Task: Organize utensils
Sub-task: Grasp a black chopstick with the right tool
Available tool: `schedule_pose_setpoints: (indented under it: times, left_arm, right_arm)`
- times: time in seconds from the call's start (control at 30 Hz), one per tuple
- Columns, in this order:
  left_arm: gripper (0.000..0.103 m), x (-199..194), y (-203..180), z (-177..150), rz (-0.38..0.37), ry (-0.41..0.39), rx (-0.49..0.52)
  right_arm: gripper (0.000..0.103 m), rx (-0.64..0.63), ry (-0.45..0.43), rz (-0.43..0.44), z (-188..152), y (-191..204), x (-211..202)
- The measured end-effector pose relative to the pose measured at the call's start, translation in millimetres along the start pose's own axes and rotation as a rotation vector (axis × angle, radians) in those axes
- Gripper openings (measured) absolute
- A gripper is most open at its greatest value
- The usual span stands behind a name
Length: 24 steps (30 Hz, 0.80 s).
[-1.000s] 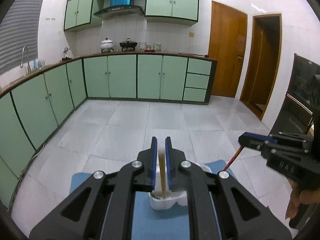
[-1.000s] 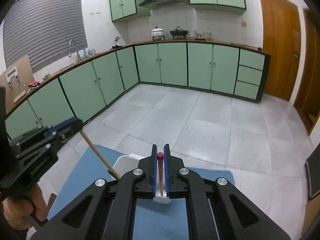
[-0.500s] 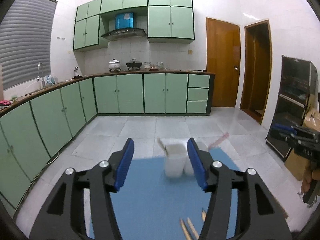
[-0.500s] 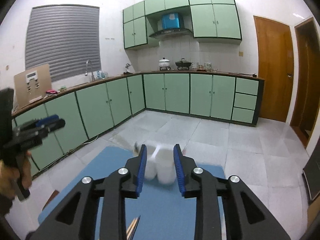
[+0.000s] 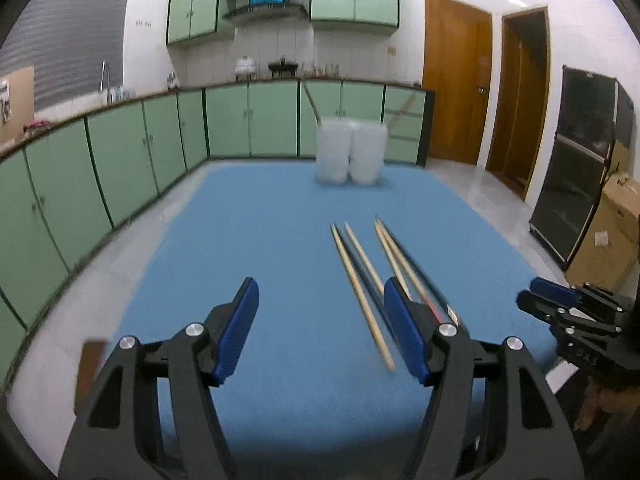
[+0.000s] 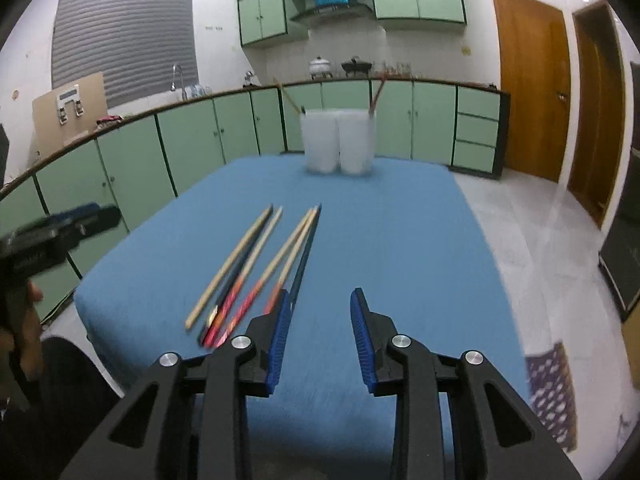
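Low in the left wrist view, the left gripper (image 5: pixel 322 322) stands with its blue pads spread wide and nothing between them. In the right wrist view the right gripper (image 6: pixel 318 330) sits bottom centre, its jaws parted more narrowly and likewise empty.

Just past both sets of pads, a loose bunch of chopsticks (image 5: pixel 374 268) (image 6: pixel 256 268) lies flat on the blue table cover (image 5: pixel 260 240) (image 6: pixel 400 240). Their long axes run roughly front to back: in the left view they lean from lower right up toward centre, and in the right view from lower left up toward centre, their pale ends pointing to the far side of the table.

At the far edge, upper centre in both frames, two white holder cups (image 5: pixel 351 152) (image 6: pixel 338 142) stand touching, side by side, each with a stick leaning out.
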<state>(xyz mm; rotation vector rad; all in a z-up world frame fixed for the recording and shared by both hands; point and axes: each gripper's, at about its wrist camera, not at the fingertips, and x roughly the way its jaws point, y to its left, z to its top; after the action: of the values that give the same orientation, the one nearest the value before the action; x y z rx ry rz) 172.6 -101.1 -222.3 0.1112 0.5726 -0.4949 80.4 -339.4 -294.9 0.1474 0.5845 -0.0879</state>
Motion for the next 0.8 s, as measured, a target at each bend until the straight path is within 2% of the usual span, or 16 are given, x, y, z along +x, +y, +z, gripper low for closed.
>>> schedule_pose_setpoints:
  times: [0.07, 0.17, 0.53, 0.6, 0.7, 0.8]
  left_arm:
    - [0.063, 8, -7, -17, -0.010, 0.042, -0.001]
    - [0.062, 16, -10, -30, 0.010, 0.064, 0.016]
    - [0.061, 26, -1, -42, 0.014, 0.093, -0.026]
    - [0.060, 29, -2, -42, 0.009, 0.095, -0.024]
    - [0.054, 36, -8, -47, -0.003, 0.109, -0.021]
    - [0.052, 43, -13, -50, -0.013, 0.129, -0.010]
  right_arm:
    - [0.031, 0.011, 0.017, 0.003, -12, 6, 7]
    - [0.031, 0.016, 0.041, 0.018, -15, 10, 17]
    - [0.029, -0.023, 0.062, 0.018, -19, 12, 45]
    - [0.024, -0.026, 0.057, 0.014, -17, 13, 47]
    - [0.009, -0.019, 0.052, -0.002, -17, 9, 48]
    - [0.006, 0.009, 0.049, -0.014, -15, 1, 48]
